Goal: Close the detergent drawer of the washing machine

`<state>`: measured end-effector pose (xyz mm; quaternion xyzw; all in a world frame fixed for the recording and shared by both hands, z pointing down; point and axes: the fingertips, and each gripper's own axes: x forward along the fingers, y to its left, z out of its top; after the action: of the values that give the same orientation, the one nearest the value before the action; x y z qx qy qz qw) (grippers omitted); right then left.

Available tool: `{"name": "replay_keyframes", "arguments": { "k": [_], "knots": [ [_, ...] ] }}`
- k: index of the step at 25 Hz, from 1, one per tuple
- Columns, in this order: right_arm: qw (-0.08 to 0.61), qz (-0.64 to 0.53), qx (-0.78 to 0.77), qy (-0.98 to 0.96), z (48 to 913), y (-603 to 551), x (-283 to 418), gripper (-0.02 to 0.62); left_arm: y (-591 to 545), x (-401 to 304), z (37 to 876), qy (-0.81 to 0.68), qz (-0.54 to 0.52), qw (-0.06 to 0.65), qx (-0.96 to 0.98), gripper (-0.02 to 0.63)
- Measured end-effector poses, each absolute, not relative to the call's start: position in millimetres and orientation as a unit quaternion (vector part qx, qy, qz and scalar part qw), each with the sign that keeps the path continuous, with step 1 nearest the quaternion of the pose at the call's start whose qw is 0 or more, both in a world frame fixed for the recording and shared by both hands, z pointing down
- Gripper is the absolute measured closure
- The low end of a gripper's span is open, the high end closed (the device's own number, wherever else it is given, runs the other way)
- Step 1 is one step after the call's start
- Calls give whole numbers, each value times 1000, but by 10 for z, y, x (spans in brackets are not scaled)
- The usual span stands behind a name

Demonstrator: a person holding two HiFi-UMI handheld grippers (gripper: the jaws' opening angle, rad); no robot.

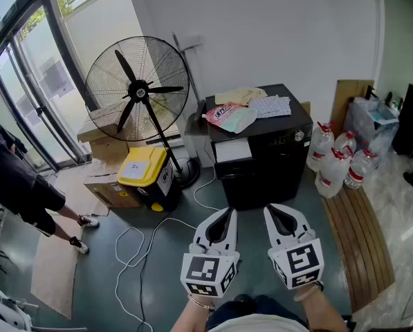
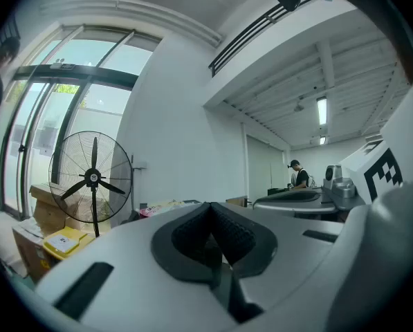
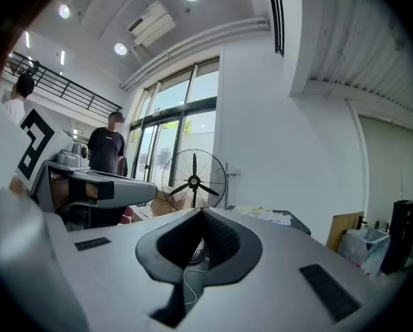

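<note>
A black washing machine stands against the white wall in the head view. Its white detergent drawer juts out from the upper left of its front. A pink bag and folded cloths lie on its top. My left gripper and right gripper hover side by side over the floor, a short way in front of the machine and touching nothing. Both are shut with nothing between the jaws. In the gripper views, the left gripper and the right gripper show their dark pads pressed together.
A large standing fan is left of the machine. Below it sit a yellow-lidded box and cardboard boxes. A white cable loops across the floor. Water bottles and a wooden pallet are on the right. A person stands far left.
</note>
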<state>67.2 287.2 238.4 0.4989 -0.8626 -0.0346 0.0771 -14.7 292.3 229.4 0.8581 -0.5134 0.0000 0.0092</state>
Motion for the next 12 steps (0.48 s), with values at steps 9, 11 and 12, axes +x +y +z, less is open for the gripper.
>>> {"name": "replay_keyframes", "arguments": {
  "k": [9, 11, 12],
  "knots": [
    [71, -32, 507, -859, 2424, 2787, 768, 577, 2852, -81, 2356, -513, 2, 18, 858, 592],
    [76, -34, 505, -859, 2455, 2747, 801, 577, 2811, -48, 2378, -515, 2, 22, 857, 592],
    [80, -35, 504, -859, 2472, 2724, 812, 577, 2788, -34, 2389, -516, 2, 24, 856, 592]
  ]
}}
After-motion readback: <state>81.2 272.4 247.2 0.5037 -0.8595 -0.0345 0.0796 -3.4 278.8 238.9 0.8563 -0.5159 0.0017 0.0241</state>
